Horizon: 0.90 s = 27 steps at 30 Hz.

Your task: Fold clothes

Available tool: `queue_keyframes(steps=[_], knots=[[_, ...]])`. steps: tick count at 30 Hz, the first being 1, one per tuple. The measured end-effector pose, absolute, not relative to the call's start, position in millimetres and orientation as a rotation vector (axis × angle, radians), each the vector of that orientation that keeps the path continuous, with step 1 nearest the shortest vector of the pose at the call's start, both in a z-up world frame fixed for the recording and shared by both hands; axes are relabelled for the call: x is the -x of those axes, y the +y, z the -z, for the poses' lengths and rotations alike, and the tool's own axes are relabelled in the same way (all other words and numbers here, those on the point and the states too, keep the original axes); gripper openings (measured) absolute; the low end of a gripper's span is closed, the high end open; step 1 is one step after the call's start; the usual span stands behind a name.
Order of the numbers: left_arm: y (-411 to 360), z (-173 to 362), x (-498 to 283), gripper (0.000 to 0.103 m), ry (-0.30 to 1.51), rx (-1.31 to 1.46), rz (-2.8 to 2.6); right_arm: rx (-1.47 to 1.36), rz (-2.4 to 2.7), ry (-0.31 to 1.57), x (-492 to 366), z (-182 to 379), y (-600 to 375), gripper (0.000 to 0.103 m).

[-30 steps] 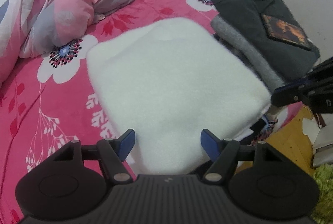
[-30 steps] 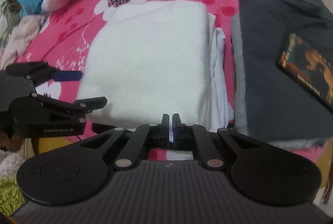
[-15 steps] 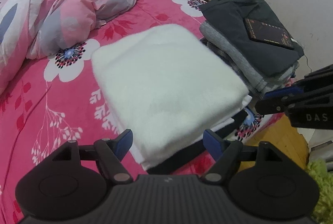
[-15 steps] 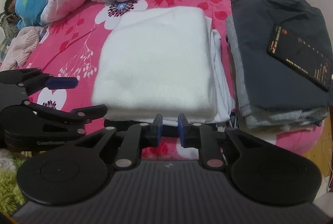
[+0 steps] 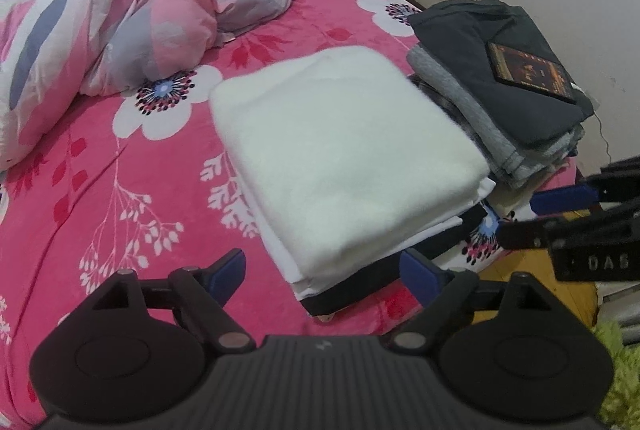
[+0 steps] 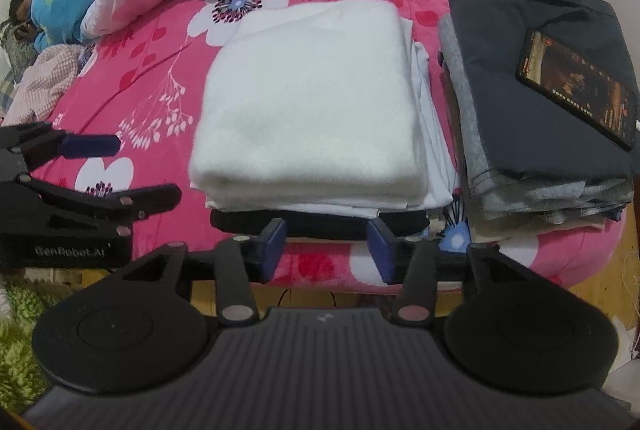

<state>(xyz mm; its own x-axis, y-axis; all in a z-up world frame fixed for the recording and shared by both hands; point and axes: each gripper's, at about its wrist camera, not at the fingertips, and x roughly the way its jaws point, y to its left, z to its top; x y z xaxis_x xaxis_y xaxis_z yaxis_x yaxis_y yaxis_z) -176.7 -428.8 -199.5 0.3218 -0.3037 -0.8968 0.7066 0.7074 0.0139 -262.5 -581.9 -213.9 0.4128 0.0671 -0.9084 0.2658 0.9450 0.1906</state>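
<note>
Your left gripper (image 5: 322,266) stands wide open and holds nothing; your right gripper (image 6: 326,250) is open too, narrower, also empty. Just ahead of both sets of jaws, untouched, lies the folded white garment (image 6: 308,102) atop one stack, with white and black layers beneath. Beyond your right jaw sits a second stack of dark folded clothes (image 6: 532,78) bearing one phone (image 6: 578,88). Farther off, one crumpled pink quilt (image 5: 132,10).

**Two wrist views, one bed edge**

Your left wrist camera looks from the bed's near edge toward 1 o'clock; your right wrist camera faces 12 o'clock. Both sit near and share the folded white stack (image 5: 340,150) (image 6: 308,98) and the dark pile (image 5: 500,70) (image 6: 536,78).
</note>
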Motion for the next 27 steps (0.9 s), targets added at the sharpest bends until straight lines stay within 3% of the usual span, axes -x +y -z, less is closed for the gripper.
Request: queue_keyframes(steps=[4,11,14,27], knots=[[-423.9,178.9,176.8,0.087,1.002,-0.406,0.666,-0.317,0.141,1.139,266.6,210.3,-579.5,0.053],[-416.0,118.1,176.2,0.099,0.913,-0.275,0.590,-0.340,0.221,0.998,287.2,161.2,-578.0,0.066],[-415.0,96.2,175.2,0.099,0.949,-0.239,0.540,-0.324,0.221,0.959,292.2,137.6,-570.6,0.080],[-386.1,56.1,193.7,0.100,1.042,-0.208,0.430,-0.303,0.312,0.971,320.0,89.0,-528.4,0.083]])
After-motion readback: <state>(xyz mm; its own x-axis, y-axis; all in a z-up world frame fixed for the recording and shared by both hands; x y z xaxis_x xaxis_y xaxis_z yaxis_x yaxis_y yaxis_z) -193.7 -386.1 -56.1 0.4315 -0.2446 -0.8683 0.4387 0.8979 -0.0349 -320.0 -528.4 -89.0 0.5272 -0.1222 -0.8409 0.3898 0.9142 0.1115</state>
